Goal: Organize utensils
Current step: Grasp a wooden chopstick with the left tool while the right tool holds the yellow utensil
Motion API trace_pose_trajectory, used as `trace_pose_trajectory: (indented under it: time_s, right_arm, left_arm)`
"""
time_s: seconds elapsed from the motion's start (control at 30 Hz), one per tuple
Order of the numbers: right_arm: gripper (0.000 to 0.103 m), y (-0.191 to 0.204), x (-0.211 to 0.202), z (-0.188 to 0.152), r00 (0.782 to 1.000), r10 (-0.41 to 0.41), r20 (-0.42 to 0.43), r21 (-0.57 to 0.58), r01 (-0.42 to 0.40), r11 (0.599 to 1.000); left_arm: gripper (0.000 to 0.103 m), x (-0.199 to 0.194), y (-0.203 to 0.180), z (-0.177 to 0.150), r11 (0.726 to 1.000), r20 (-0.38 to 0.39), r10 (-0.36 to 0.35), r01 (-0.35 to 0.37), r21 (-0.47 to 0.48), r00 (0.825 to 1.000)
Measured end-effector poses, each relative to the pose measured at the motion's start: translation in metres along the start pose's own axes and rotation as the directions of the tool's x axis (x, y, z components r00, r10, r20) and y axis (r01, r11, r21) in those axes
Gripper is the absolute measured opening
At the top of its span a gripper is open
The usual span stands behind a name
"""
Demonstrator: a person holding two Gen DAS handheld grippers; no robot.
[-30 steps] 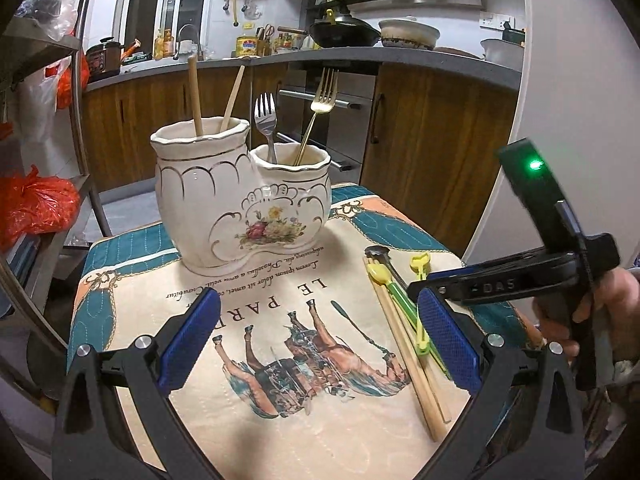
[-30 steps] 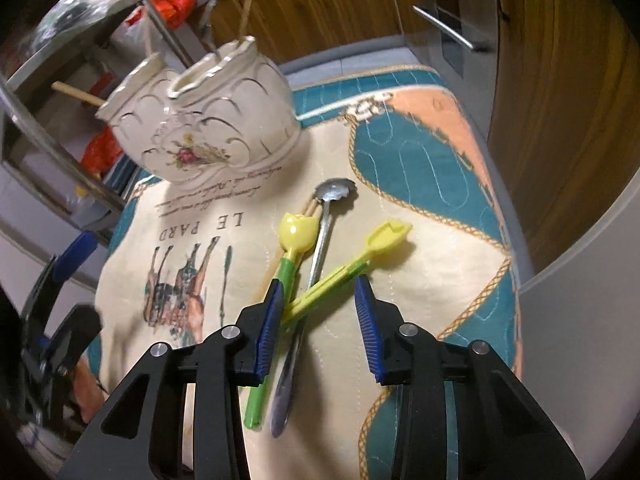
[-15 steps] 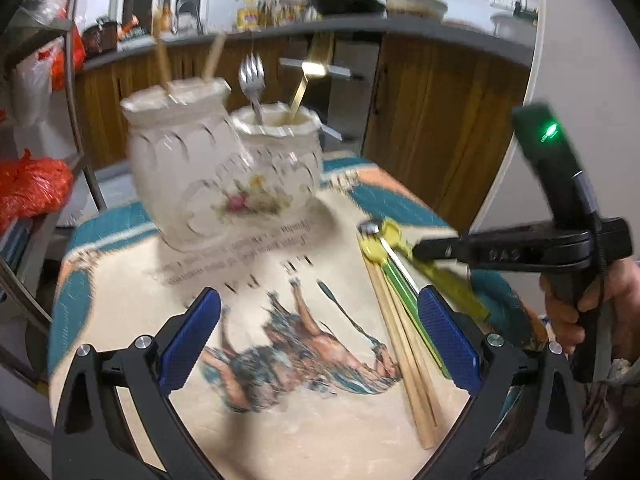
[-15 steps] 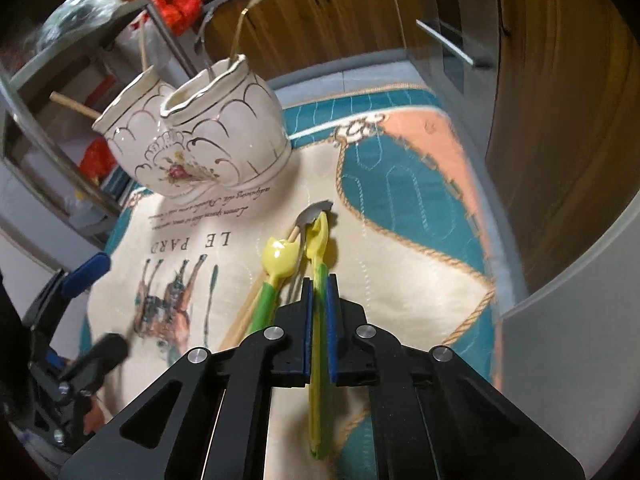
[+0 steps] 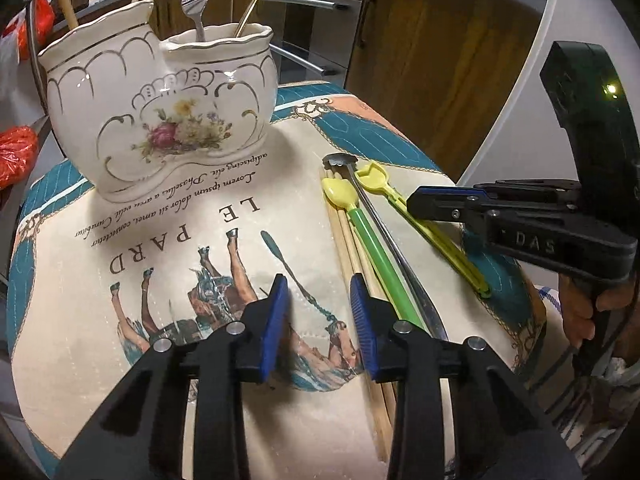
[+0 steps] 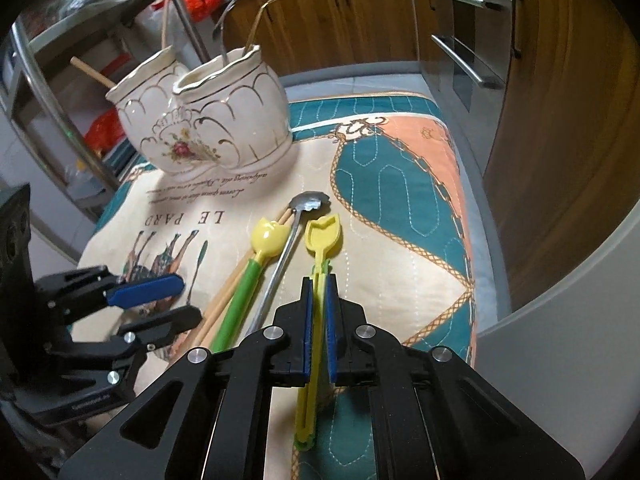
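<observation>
My right gripper (image 6: pixel 316 312) is shut on the handle of a yellow plastic spoon (image 6: pixel 322 240), which also shows in the left wrist view (image 5: pixel 424 224). Beside it on the cloth lie a green-handled yellow spoon (image 6: pixel 244 292), a metal spoon (image 6: pixel 280 264) and wooden chopsticks (image 5: pixel 352 256). My left gripper (image 5: pixel 320 316) is partly open and empty, low over the cloth just left of the chopsticks. The white double ceramic holder (image 5: pixel 160 104) stands at the back with two forks (image 5: pixel 196 4) and chopsticks in it.
The printed cloth (image 5: pixel 160 360) covers a small table whose right edge (image 6: pixel 480 208) is close to wooden cabinets (image 6: pixel 560 120). A metal rack (image 6: pixel 48 100) with red bags stands to the left.
My right gripper closed on the yellow spoon's handle and turned it in line with the fingers. My left gripper narrowed its jaws and moved in lower toward the chopsticks.
</observation>
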State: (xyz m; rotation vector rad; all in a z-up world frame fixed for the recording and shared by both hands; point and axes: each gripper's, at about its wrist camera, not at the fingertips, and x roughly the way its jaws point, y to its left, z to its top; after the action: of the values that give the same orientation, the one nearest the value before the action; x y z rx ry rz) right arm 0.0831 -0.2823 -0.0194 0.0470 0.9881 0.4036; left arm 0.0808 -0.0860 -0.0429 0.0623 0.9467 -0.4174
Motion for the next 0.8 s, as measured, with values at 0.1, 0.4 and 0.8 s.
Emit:
trace_pose_trajectory:
  time_s: [0.1, 0.4, 0.8]
  right_arm:
    - [0.013, 0.002, 0.000, 0.000, 1.000, -0.011, 0.000, -0.016, 0.011, 1.000]
    - [0.021, 0.007, 0.004, -0.003, 0.999, -0.030, -0.011, -0.050, 0.029, 0.998]
    - [0.032, 0.018, 0.006, -0.004, 0.997, -0.077, 0.001, -0.133, 0.076, 0.988]
  left_arm:
    - [0.032, 0.002, 0.000, 0.004, 1.000, -0.009, 0.000, 0.000, -0.008, 1.000]
    - [0.032, 0.005, -0.006, 0.007, 0.999, -0.016, 0.031, -0.030, 0.014, 0.999]
    - [0.007, 0.019, -0.010, 0.027, 0.992, -0.044, 0.110, -0.106, 0.068, 0.993]
